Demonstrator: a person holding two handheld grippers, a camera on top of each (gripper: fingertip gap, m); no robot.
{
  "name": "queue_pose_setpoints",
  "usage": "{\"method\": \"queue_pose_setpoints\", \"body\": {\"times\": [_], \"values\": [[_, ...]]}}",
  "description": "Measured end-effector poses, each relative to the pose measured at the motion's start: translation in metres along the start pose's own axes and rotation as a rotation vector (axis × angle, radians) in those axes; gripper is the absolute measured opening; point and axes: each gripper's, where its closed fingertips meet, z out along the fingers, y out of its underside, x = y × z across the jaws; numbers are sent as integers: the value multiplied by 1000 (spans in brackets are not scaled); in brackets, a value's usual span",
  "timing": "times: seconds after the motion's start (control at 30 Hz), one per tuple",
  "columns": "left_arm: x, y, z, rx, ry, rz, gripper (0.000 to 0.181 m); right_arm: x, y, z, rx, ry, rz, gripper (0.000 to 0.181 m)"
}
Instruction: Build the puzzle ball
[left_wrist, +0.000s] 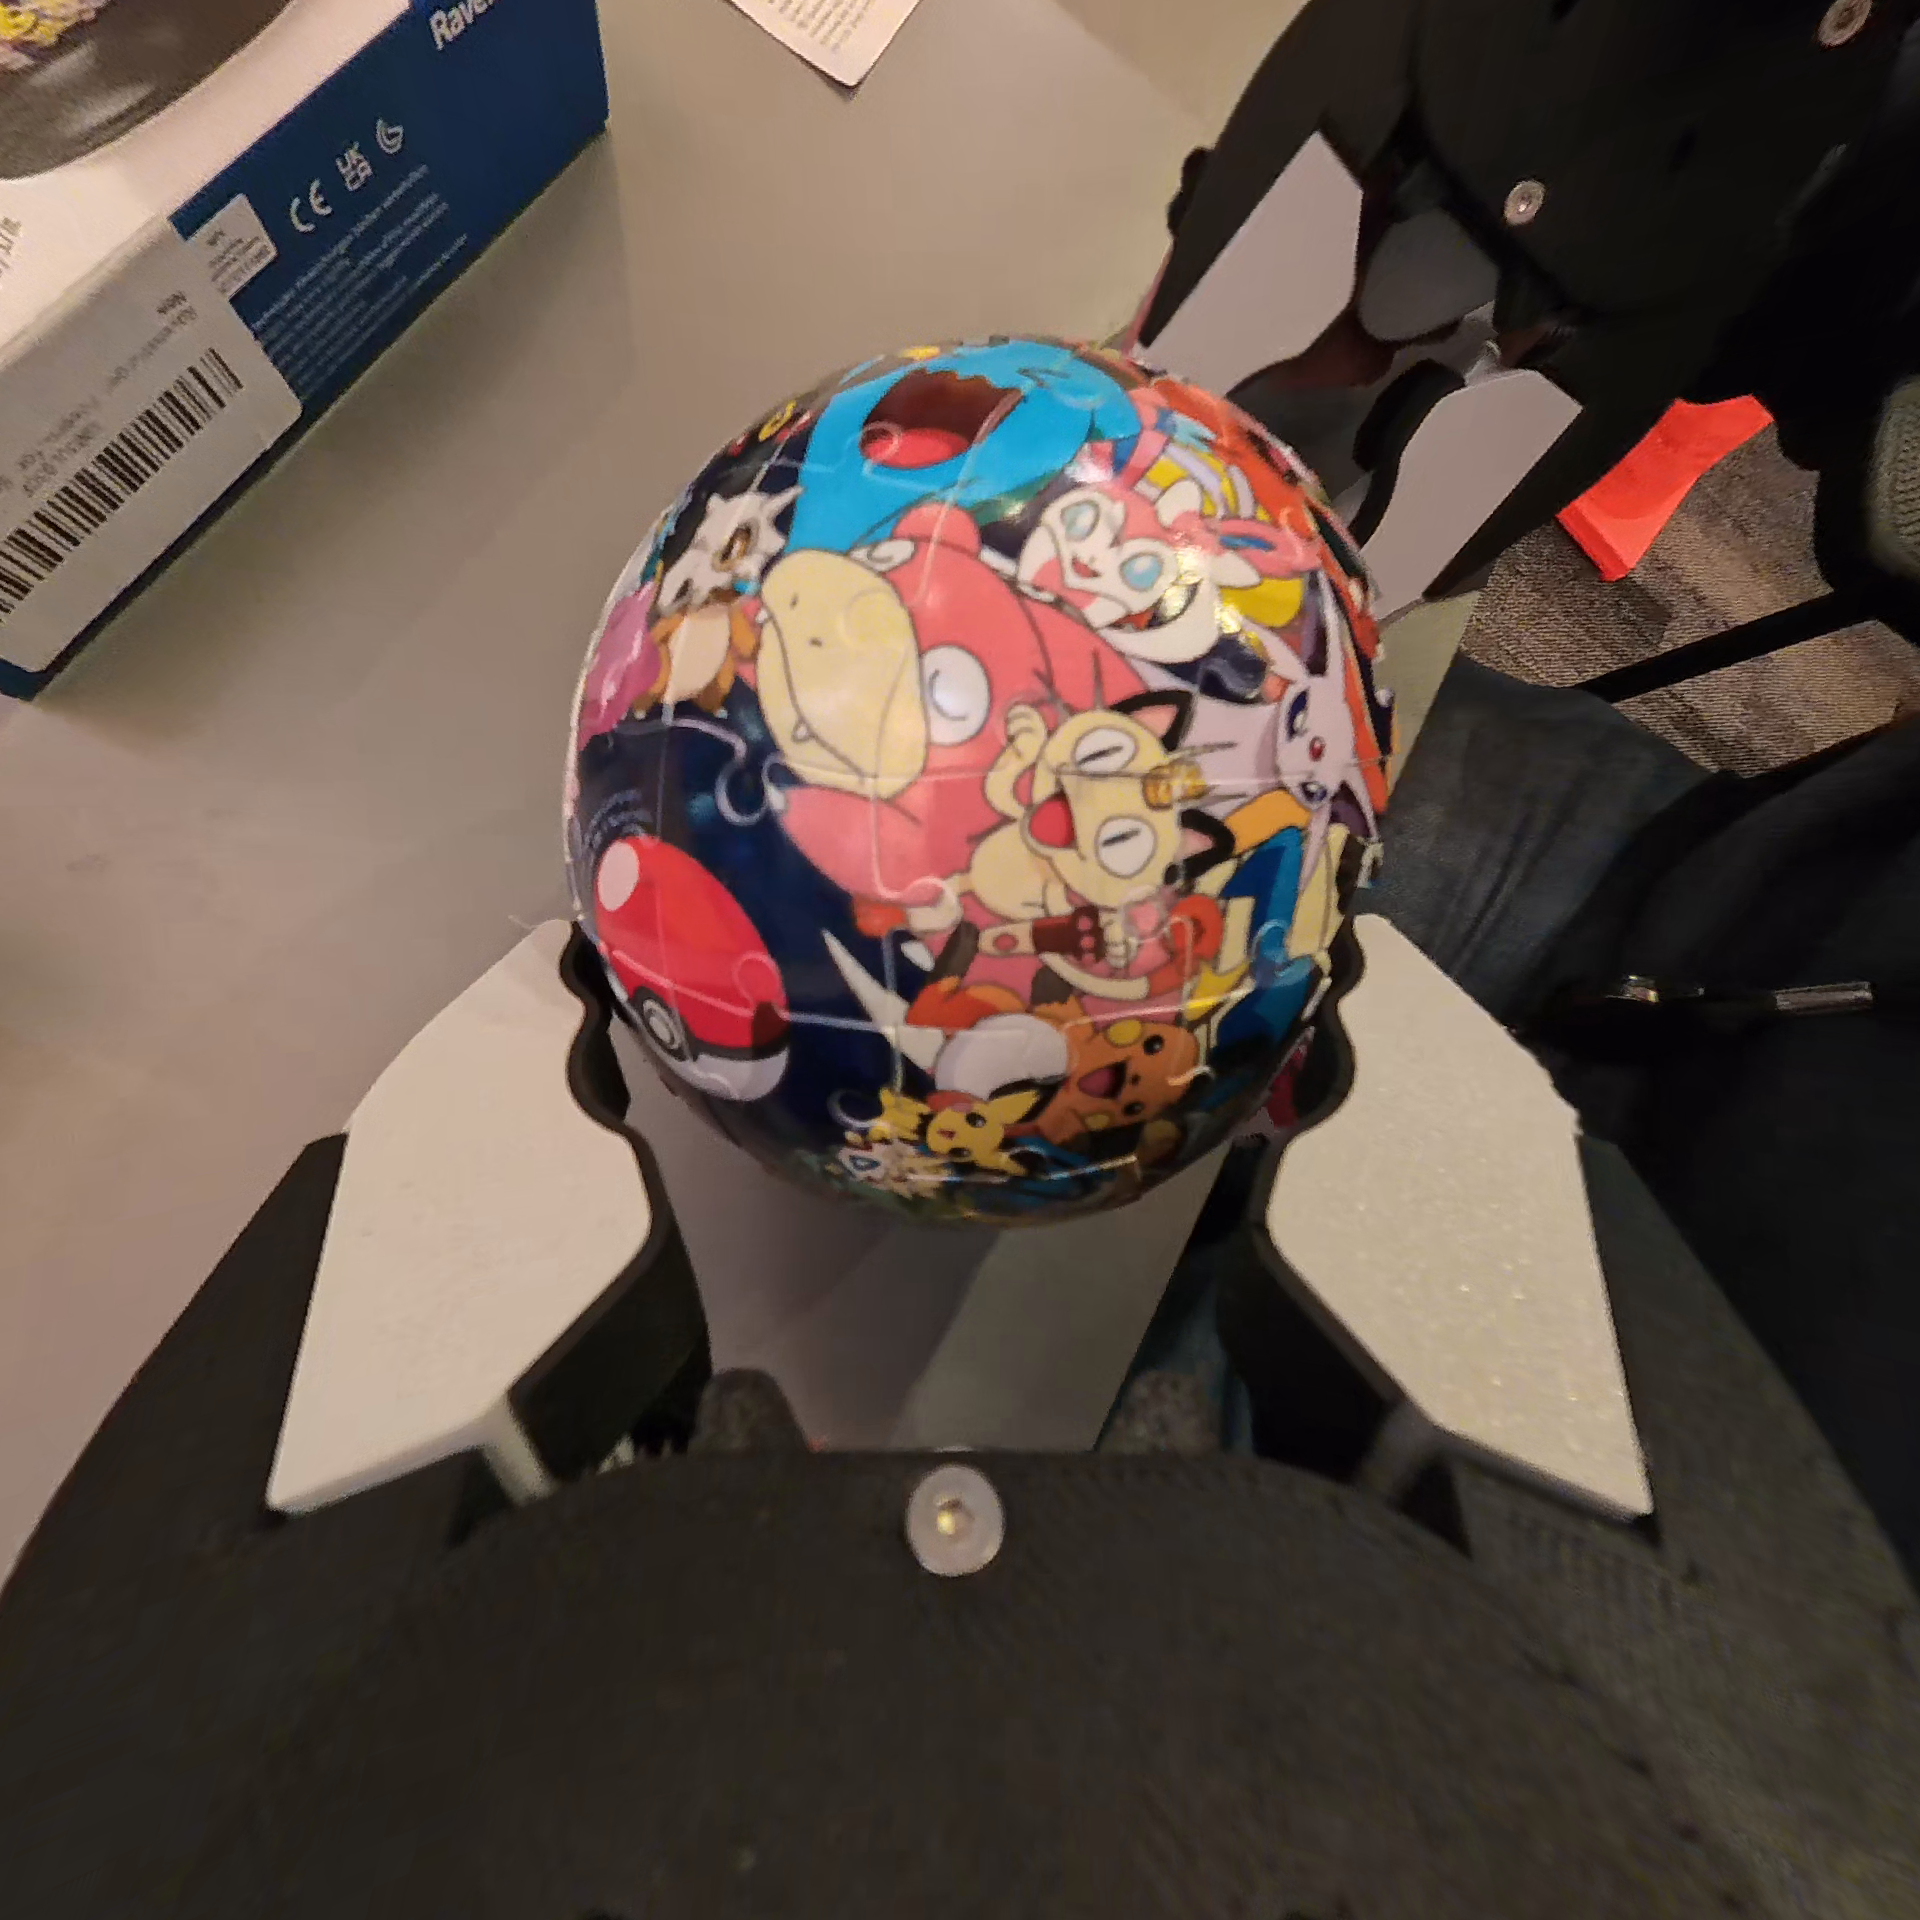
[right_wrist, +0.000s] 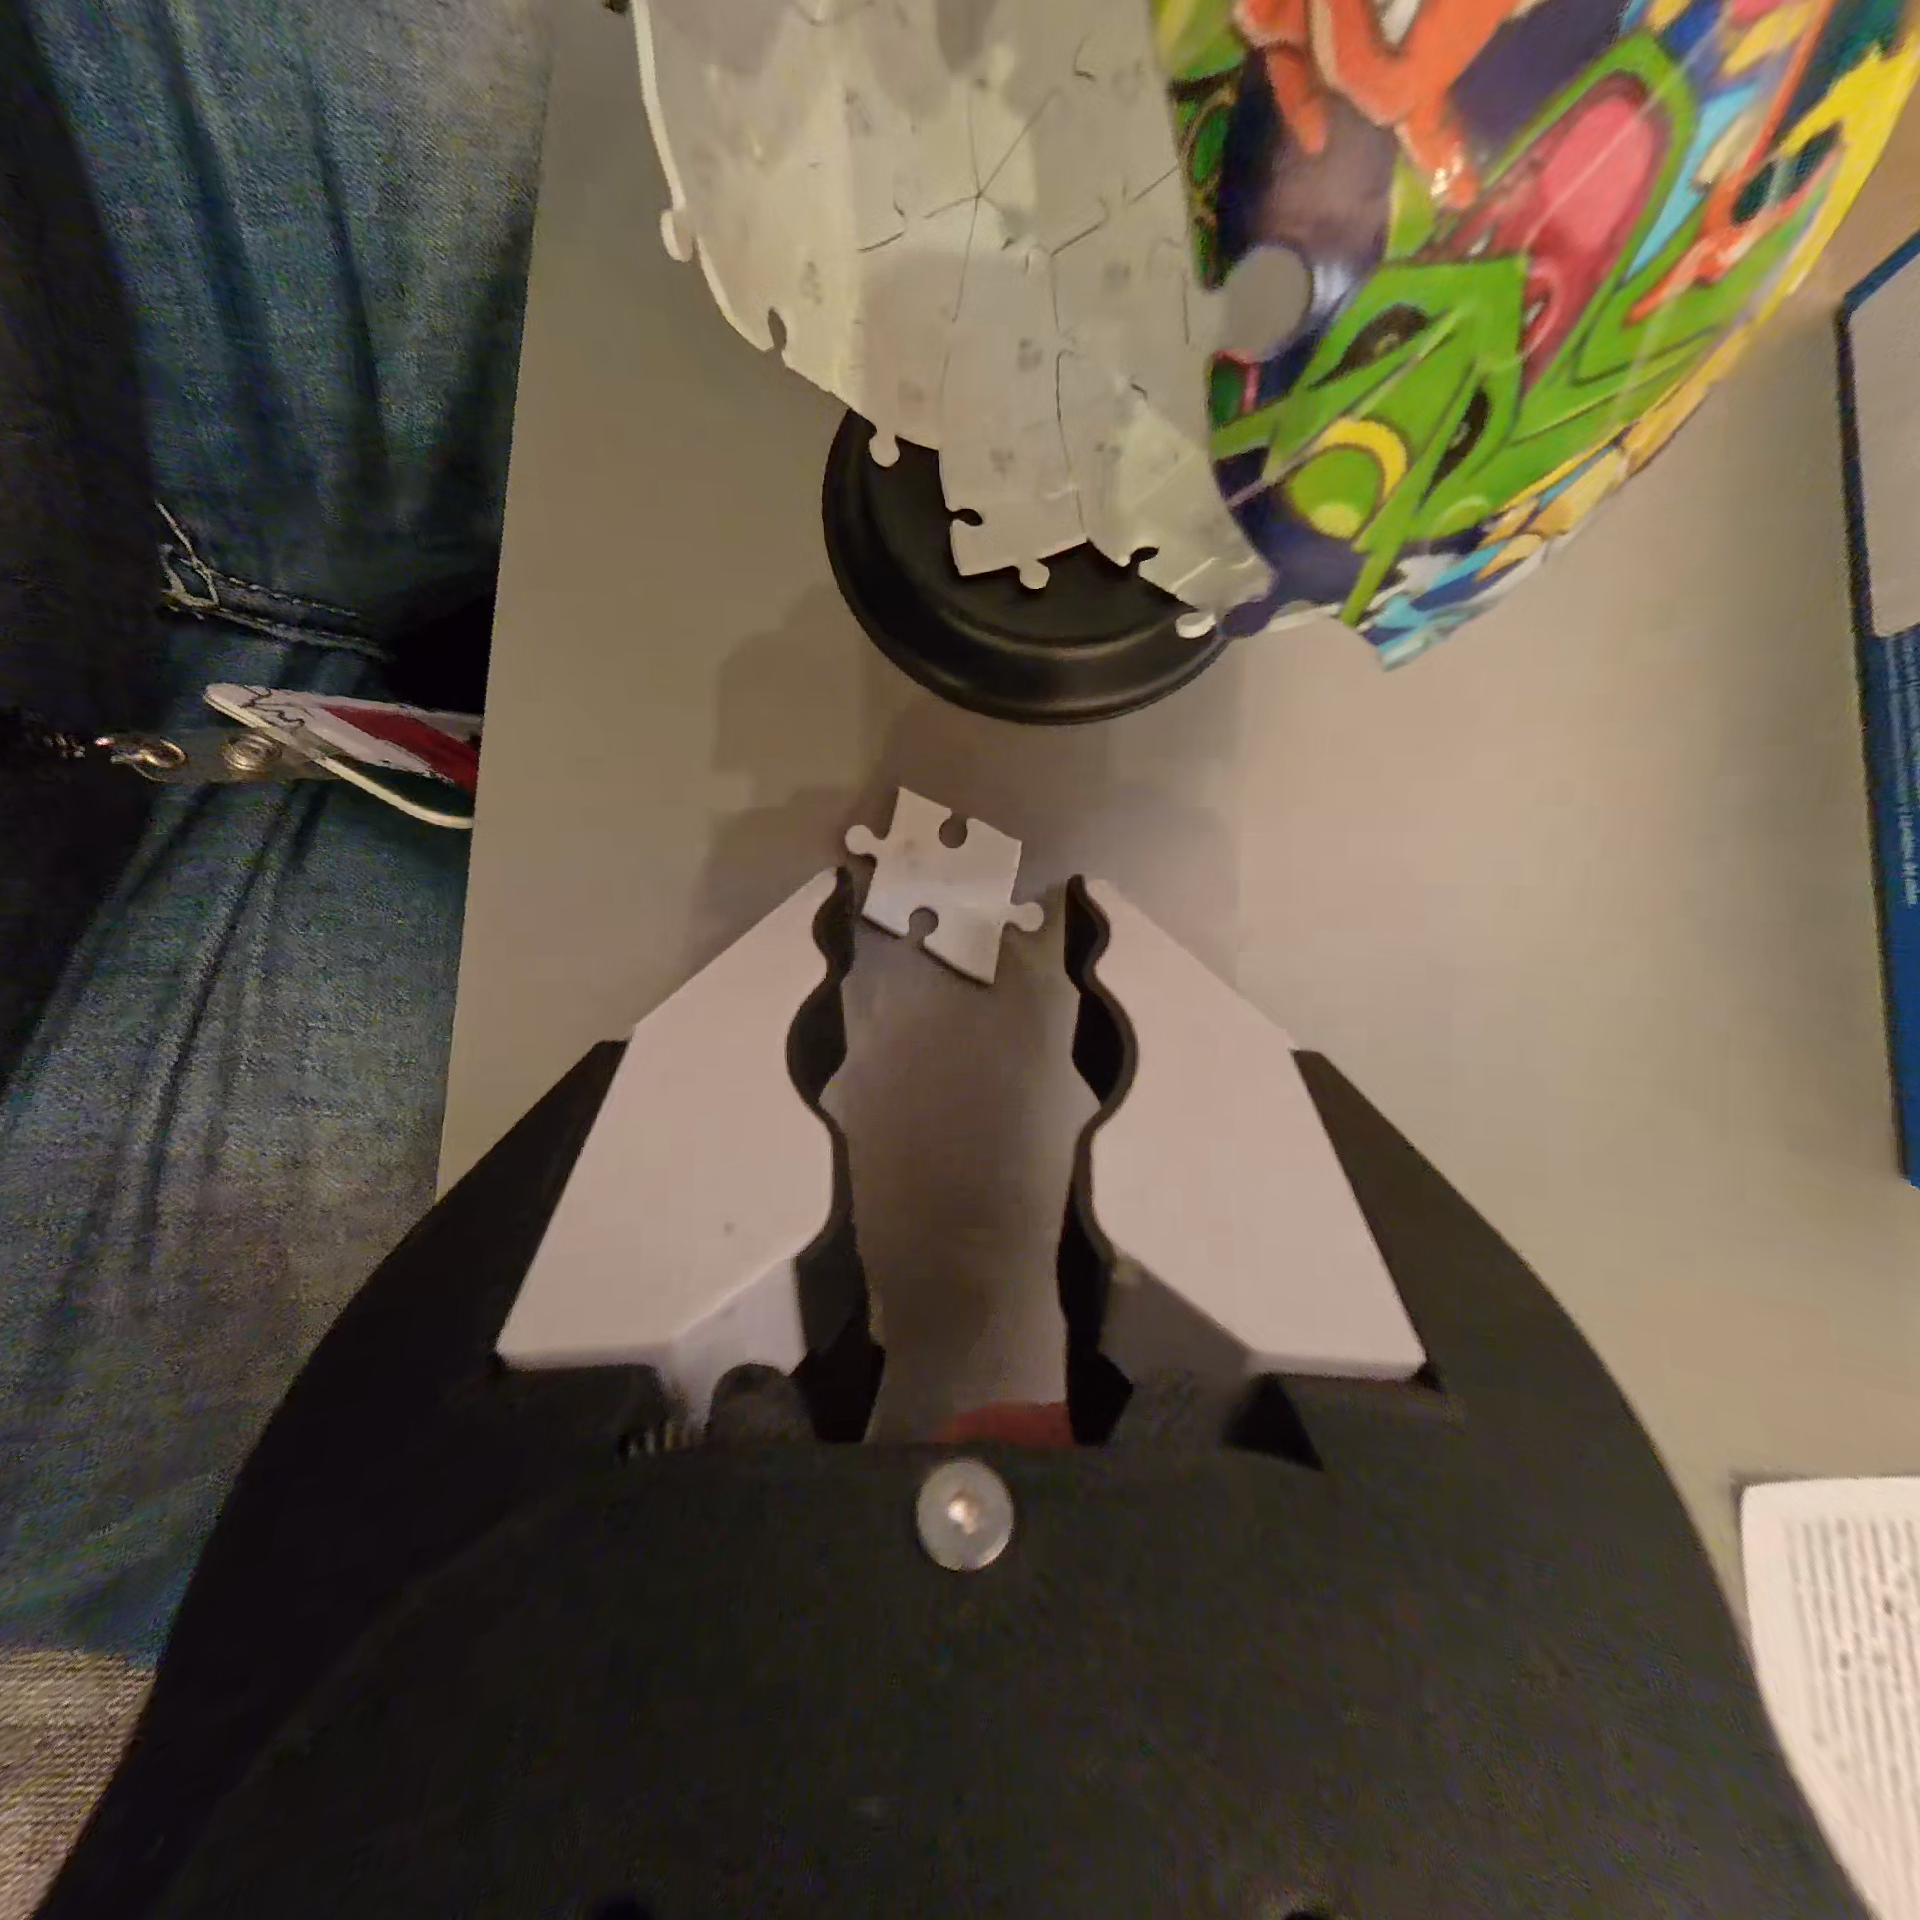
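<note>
The puzzle ball (left_wrist: 977, 769) is covered in colourful cartoon creatures and has a hole (left_wrist: 920, 426) near its top. My left gripper (left_wrist: 961, 966) is shut on the ball's lower sides. In the right wrist view the ball (right_wrist: 1507, 312) shows an open side with its white inner surface (right_wrist: 987, 260), above a black round stand (right_wrist: 997, 644). A loose puzzle piece (right_wrist: 940, 899) lies white side up on the table. My right gripper (right_wrist: 956, 894) is open around it. Its left fingertip (right_wrist: 836, 904) is at the piece's edge and the right one stands apart.
A blue and white box (left_wrist: 312, 208) lies at the far left of the grey table (left_wrist: 312, 831) and also shows in the right wrist view (right_wrist: 1886, 727). A printed sheet (right_wrist: 1839, 1662) lies nearby. A person's jeans (right_wrist: 208, 935) sit past the table edge, and the other gripper's black body (left_wrist: 1662, 156) is beyond the ball.
</note>
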Motion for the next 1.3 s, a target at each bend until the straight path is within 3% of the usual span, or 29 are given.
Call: {"method": "queue_pose_setpoints", "body": {"times": [0.17,0.97,1.3], "values": [[-7,-2,0,2,-2,-4,126,-3,-2,2,21,-20,13,27],[-14,-5,-6,0,-15,23,126,-6,-5,2,110,-38,41,26],[-11,-7,-8,122,9,113,125,-7,-7,-2,152,-57,54,26]]}}
